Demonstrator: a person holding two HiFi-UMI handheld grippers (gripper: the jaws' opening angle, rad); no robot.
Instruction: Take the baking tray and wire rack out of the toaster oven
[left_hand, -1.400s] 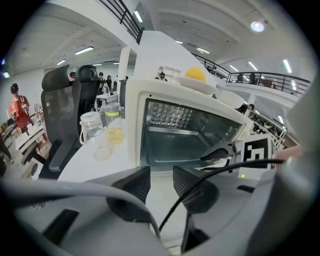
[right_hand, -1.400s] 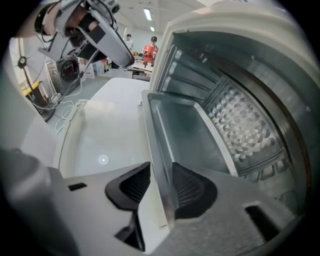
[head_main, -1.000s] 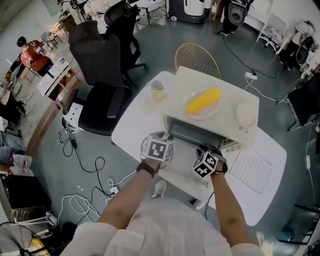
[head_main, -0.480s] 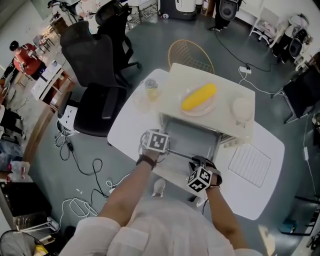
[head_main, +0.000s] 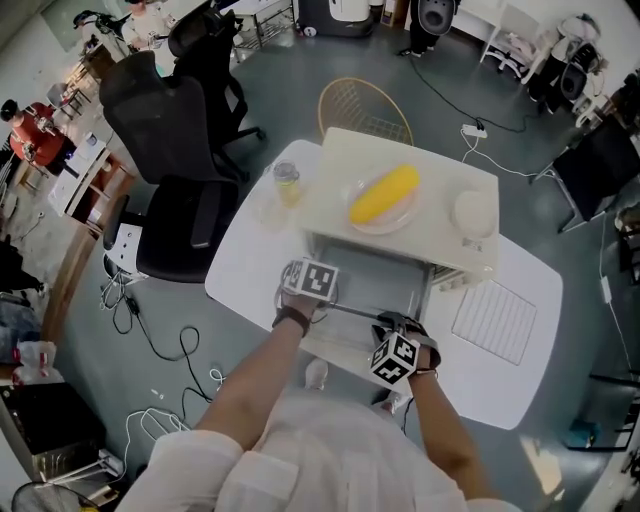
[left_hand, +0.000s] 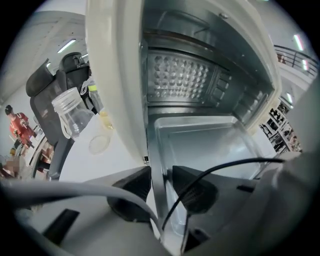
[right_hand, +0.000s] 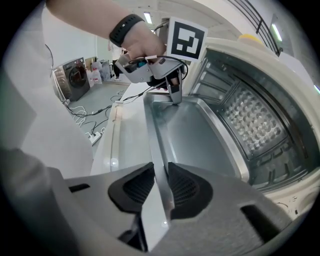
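Now my right claw (right_hand: 156, 187) is clenched on the near rim of the baking tray (right_hand: 195, 135), which reaches ahead into the toaster oven (left_hand: 115, 60). My left claw (left_hand: 161, 187) straddles that rim, pads not quite pinching; I should clamp it, then pull both level.

**No words to read**

I can find no word, brand or number anywhere I look. The only printed signs are the black-and-white square markers on the two cubes I carry: one on the left cube (head_main: 318, 281) and one on the right cube (head_main: 393, 358). They are block patterns, not letters or digits.
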